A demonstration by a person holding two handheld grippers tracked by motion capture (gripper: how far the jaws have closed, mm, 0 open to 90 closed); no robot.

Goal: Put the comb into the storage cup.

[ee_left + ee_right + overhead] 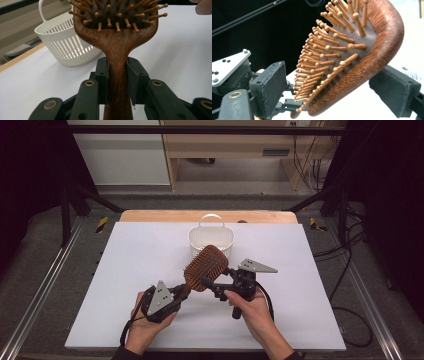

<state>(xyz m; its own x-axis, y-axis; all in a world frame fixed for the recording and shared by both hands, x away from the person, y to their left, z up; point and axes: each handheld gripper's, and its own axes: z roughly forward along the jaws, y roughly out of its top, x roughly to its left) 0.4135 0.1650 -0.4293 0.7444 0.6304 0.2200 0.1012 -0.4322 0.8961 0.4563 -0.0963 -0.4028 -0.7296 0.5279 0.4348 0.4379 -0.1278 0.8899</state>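
Hairbrush (pixel 117 47) handle pinched by left tool (pixel 117 82) (end hidden); right tool (pixel 337 87) spread.

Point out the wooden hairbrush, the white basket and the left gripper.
wooden hairbrush (pixel 117 47), left gripper view: on the neck below the bristles.
white basket (pixel 200 240), high view: on its left wall.
left gripper (pixel 117 82), left gripper view: midway between its jaws, which clamp the brush handle.

Both grippers, left gripper (pixel 181 292) and right gripper (pixel 211 285), are black, each with a grey three-cornered plate, brass-coloured screws and a black cable; the sleeves are dark.
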